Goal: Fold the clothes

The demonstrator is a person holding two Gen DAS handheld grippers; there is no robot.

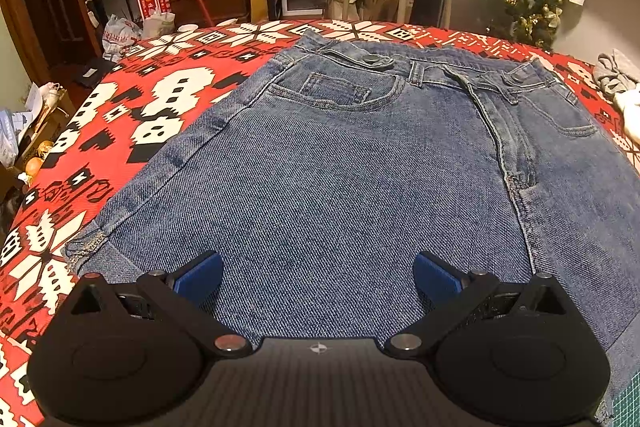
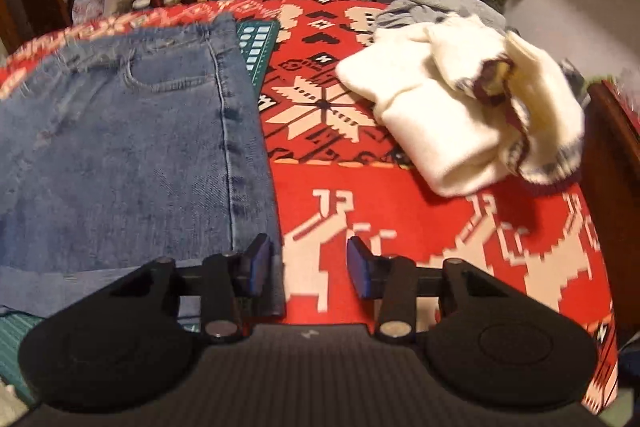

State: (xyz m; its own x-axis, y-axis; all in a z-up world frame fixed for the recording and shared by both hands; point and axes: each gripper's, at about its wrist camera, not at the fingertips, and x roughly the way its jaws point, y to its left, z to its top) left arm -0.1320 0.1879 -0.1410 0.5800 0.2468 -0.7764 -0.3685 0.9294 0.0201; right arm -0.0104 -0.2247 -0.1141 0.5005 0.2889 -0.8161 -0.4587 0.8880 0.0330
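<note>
Blue denim jeans point(image 1: 360, 167) spread flat on red-and-white patterned desk cover point(image 1: 132, 115), waistband toward far edge. Left hand-held gripper point(image 1: 318, 277) wide open above denim. Right hand-held gripper point(image 2: 308, 263) parted, empty, at jeans' right edge; cream knitted sweater point(image 2: 452, 123) near far right corner.

Left gripper point(image 1: 318, 277) jaws wide apart above jeans point(image 1: 360, 187), spread flat on red patterned cloth point(image 1: 120, 131).

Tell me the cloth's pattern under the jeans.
Red cloth with white and black snowflake motifs, clearest in the left wrist view.
</note>
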